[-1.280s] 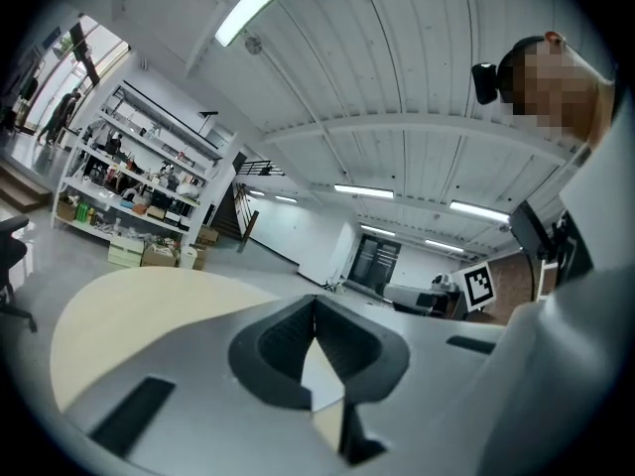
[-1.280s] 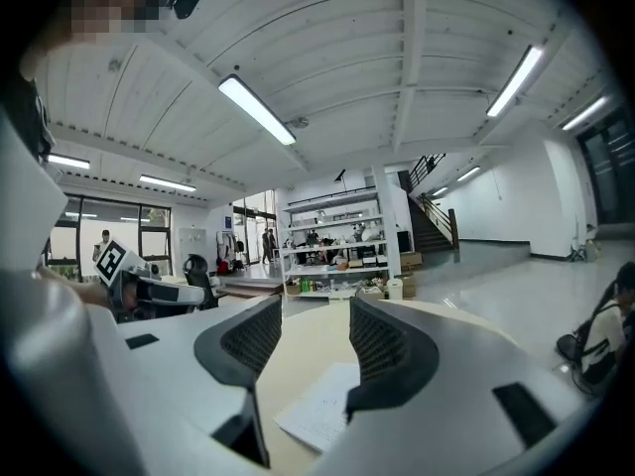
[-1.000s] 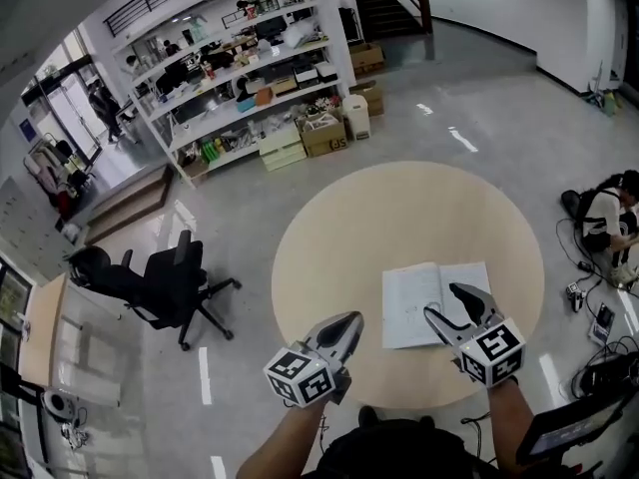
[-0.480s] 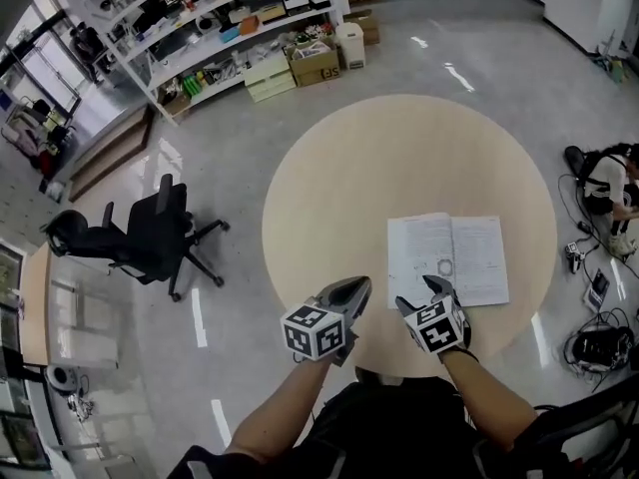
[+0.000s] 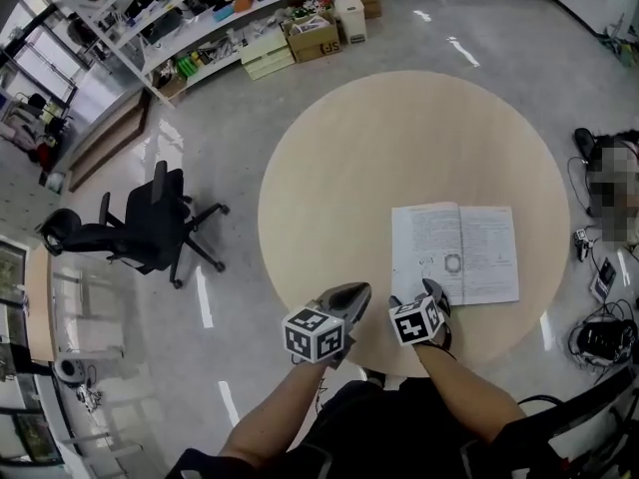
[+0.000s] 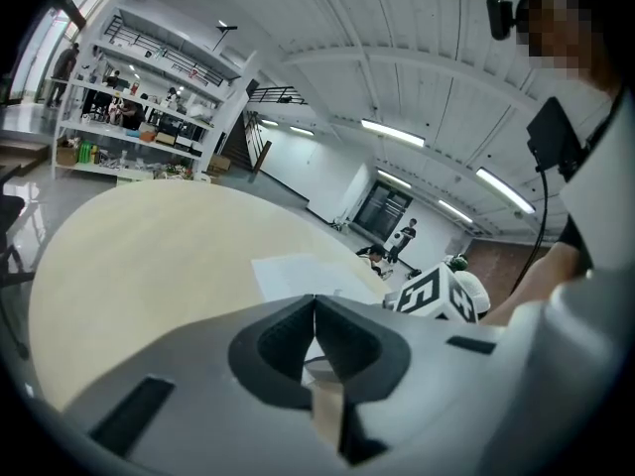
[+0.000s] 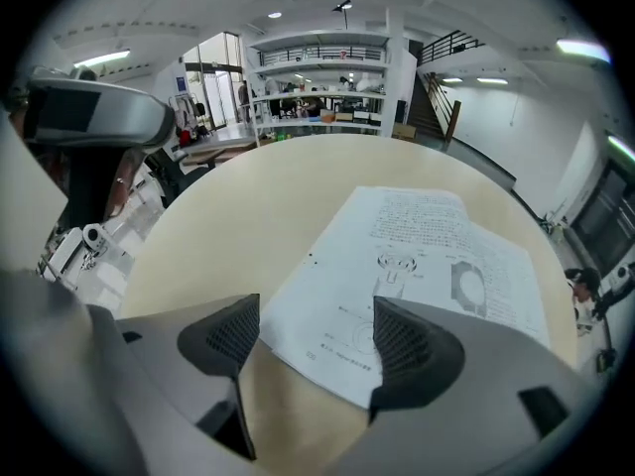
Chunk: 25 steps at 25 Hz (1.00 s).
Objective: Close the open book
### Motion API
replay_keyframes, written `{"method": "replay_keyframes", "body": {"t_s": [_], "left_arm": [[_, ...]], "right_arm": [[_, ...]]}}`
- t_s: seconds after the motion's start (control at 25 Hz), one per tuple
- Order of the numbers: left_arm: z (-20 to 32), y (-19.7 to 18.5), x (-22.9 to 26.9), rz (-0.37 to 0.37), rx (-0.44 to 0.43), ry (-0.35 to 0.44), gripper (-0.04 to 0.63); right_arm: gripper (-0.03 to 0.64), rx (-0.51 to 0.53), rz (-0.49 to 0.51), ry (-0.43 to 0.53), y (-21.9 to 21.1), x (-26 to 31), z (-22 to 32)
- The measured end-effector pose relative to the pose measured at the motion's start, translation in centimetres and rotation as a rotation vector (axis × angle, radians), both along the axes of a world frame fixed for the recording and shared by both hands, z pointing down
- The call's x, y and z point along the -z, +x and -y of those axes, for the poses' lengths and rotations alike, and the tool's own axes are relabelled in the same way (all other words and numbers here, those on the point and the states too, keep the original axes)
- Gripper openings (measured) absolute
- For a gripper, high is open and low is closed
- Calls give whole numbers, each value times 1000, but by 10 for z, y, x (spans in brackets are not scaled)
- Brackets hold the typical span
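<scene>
An open book (image 5: 454, 252) lies flat on the right side of the round beige table (image 5: 369, 158), both white printed pages (image 7: 417, 256) up. My right gripper (image 5: 417, 295) hovers at the book's near left corner, pointing steeply down. Its jaws are opening, and in the right gripper view (image 7: 313, 340) that corner lies below the gap with no pad touching it. My left gripper (image 5: 355, 290) is shut with nothing in it, over bare table left of the book. In the left gripper view (image 6: 315, 315) the jaws meet, and the book (image 6: 298, 271) lies flat beyond them.
A black office chair (image 5: 150, 223) stands on the floor left of the table. Shelves (image 5: 220, 18) with boxes line the far side. A person (image 5: 609, 183) sits on the floor at the right, with cables (image 5: 599, 337) nearby. The table's near edge is just under my grippers.
Both grippers have come down toward the table. The right one drew back from over the pages to the book's near left corner and its jaws spread wider. The left stayed shut.
</scene>
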<state>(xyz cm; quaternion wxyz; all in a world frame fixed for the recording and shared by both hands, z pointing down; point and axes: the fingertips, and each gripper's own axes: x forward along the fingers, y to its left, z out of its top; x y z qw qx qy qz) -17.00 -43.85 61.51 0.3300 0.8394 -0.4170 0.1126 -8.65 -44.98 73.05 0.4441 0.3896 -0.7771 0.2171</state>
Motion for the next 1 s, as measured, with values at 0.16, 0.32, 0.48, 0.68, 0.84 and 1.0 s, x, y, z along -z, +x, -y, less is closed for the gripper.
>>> {"method": "replay_keyframes", "body": {"t_s": [0.16,0.32,0.48,0.68,0.84,1.0], "left_arm": [[-6,-8,-6,7,-10,-21,-6],[-6,-11,-9,-2,-16,-29,-6],[-7,-10,-12,-21,-17,-38,-6],[-3,-13,-14,-40,-13,-41,-6],[2,-13,-15,-49,-17,-44,-6],[0,-6,-15,-58,-32,-44,-6]], "right_arm": [[340,-43,-2,-29,-5,-14,3],[341,-51,3,-29,-12,-14,7],[341,-82,29,-58,-10,-15,8],[337,-91,26,-36,-8,-16,10],[298,-98,17,-48,-6,-16,14],[267,-110,3,-66,-5,-17,13]]}}
